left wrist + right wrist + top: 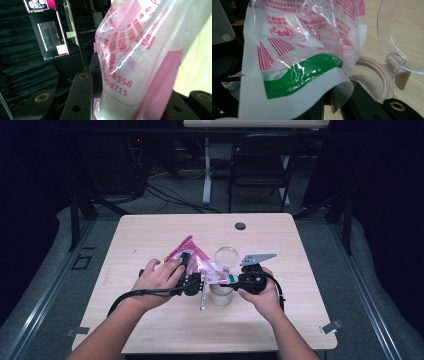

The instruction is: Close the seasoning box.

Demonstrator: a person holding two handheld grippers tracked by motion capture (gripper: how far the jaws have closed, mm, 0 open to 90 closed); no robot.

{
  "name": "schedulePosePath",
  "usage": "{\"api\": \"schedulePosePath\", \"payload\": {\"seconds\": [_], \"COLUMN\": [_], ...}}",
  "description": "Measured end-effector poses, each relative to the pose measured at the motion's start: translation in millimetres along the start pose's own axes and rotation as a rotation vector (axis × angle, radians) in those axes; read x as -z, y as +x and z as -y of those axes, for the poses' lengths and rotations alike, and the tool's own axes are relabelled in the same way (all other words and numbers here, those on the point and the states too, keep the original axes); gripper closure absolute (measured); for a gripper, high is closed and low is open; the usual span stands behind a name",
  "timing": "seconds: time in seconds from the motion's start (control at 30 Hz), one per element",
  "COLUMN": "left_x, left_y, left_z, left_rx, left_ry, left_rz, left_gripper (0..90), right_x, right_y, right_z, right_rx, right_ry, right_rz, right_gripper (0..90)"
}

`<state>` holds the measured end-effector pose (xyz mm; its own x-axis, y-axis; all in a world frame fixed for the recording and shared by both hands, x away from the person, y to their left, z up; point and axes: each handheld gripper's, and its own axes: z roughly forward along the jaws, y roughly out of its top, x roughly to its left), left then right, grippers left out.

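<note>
From the high view, both hands meet at the middle of the wooden table (150, 320): the left gripper (192, 285) and the right gripper (235, 279) hold a pink plastic bag (192, 257) between them, right over a small beige jar (221, 295) with its clear hinged lid (226, 256) standing open.

The left gripper view adds the bag's detail: pink panels, red printed digits and characters, and white powder packed inside. The bag's filled lower end sits between the black jaws, which clasp it, partly closed around its bulk.

The right gripper view shows the bag's other end (299, 62): clear film with red stripes, round red seals and a green band, its white edge pinched in the clenched jaws. Just beyond the jaw tips lies the jar's rim (387, 82), white grains inside, the clear lid (404, 37) above it.
</note>
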<state>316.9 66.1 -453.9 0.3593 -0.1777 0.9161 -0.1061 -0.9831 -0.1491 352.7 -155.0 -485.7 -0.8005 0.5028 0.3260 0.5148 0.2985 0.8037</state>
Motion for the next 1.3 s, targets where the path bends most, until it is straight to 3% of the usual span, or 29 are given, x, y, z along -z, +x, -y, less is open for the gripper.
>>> {"api": "schedulePosePath", "payload": {"seconds": [0.5,0.6,0.9,1.0,1.3], "left_x": [-1.0,-1.1,-2.3,-3.7,-4.3], "left_y": [-3.7,-4.5,-8.6,-12.1,-17.1], "left_z": [2.2,3.2,4.2,5.4,7.5], "left_rx": [0.048,0.07,0.083,0.13,0.164], "left_ry": [0.001,0.01,0.012,-0.003,-0.01], "left_rz": [0.034,0.065,0.083,0.101,0.135], "left_gripper": [71.9,73.3,74.4,75.4,78.2], "right_x": [0.4,0.6,1.1,1.7,2.3], "right_y": [0.5,0.6,0.2,0.1,1.3], "right_z": [-0.1,-0.2,-0.4,-0.6,-1.1], "right_rx": [0.0,0.002,0.0,0.002,-0.003], "right_ry": [-0.003,-0.005,-0.012,-0.014,-0.023], "right_rz": [0.008,0.009,0.012,0.011,0.019], "right_gripper": [90.0,90.0,90.0,90.0,90.0]}}
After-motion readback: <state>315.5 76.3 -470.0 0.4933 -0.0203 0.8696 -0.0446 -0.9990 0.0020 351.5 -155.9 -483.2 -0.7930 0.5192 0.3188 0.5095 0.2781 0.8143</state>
